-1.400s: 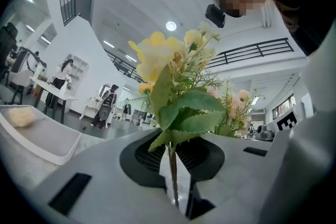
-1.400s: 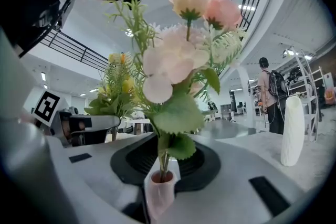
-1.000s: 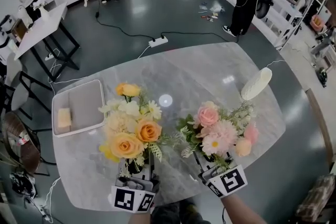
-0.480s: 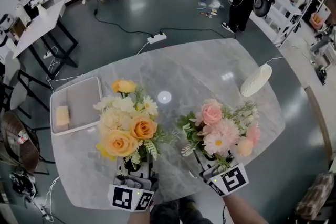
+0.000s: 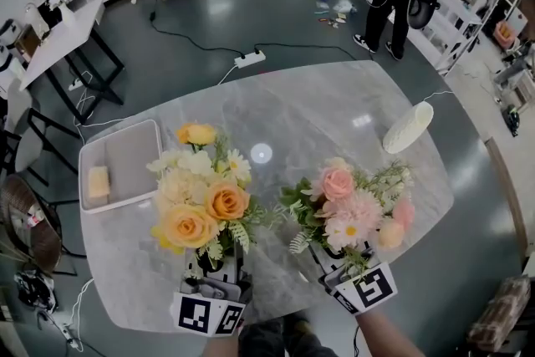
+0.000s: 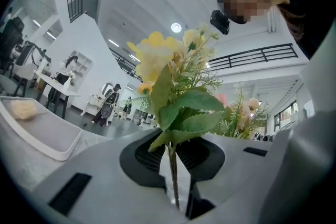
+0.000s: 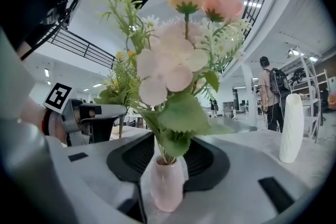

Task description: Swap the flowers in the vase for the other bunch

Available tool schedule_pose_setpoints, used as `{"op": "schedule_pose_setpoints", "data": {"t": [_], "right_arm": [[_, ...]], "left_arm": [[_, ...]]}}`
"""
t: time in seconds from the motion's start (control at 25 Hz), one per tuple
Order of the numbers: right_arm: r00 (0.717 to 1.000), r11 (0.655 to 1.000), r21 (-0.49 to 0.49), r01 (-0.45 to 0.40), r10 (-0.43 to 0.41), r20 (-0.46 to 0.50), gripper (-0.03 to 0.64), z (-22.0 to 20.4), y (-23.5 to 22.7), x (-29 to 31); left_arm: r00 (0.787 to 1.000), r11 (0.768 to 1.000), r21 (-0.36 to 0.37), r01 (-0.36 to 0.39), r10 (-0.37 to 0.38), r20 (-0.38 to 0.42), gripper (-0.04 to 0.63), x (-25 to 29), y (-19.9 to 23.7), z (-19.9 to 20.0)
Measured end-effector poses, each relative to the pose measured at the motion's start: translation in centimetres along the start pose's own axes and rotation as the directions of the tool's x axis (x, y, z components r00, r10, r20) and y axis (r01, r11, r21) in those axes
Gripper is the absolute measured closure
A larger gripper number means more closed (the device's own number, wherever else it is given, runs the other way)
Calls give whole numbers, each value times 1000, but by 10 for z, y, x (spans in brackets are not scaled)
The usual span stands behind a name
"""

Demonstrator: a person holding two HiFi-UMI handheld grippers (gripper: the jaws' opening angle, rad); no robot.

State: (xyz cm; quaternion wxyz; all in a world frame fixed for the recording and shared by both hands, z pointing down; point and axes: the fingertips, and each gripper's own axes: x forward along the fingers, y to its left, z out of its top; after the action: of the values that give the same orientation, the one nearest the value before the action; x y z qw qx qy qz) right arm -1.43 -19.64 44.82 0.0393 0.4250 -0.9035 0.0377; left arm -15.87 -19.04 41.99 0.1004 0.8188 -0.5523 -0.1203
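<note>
None of the swap looks done: your left gripper (image 6: 176,183) pinches the yellow bunch (image 5: 201,196), while your right gripper (image 5: 336,262) has just been opening wide round the vase (image 7: 167,183) of pink flowers (image 5: 351,205) at 5 o'clock.

Orange bunch (image 5: 201,201) upright beside pink-flowered vase (image 7: 168,183).

On the worktop (image 5: 318,113), a tray (image 5: 134,159) sits at the left edge with a sponge (image 5: 99,181) in its near-left part. At the near edge, right of centre, a vase (image 7: 167,183) stands with flowers (image 5: 351,201) in it. A loose bunch (image 5: 201,196) is upright just to its left, apart from it. A second vase (image 5: 408,128) stands near the far right edge, well apart from the rest, and behind the worktop a power strip (image 5: 251,58) lies on the floor.
</note>
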Motion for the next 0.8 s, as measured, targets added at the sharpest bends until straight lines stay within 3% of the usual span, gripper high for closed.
{"op": "schedule_pose_setpoints", "data": {"t": [0.8], "right_arm": [[999,999,36,-4,6,-41,437,-15,-3,-4]], "left_arm": [[1000,1000,-11,-17,17,20,532,-1,-1,2]]}}
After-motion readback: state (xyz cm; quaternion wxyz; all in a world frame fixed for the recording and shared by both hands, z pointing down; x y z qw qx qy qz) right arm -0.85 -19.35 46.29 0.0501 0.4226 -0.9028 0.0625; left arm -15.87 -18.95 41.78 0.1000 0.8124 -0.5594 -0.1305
